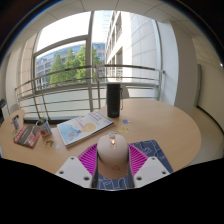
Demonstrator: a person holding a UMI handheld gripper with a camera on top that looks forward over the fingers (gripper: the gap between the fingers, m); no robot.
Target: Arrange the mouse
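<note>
Currently tool point(113, 165) clenched on white mouse point(112, 150), held between the pink pads above blue mousepad point(150, 152) on desk point(165, 122). Pickup looks done; placing and release remain.

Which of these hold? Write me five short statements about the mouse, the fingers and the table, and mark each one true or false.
1. The white mouse sits between the fingers of the gripper. True.
2. The mouse rests on a red mat. False: the mouse pad under it is blue.
3. A dark cylinder stands upright beyond the mouse. True.
4. The open magazine lies behind the cylinder. False: it lies beside it, nearer the fingers.
5. The table is black metal. False: it is light wood.
</note>
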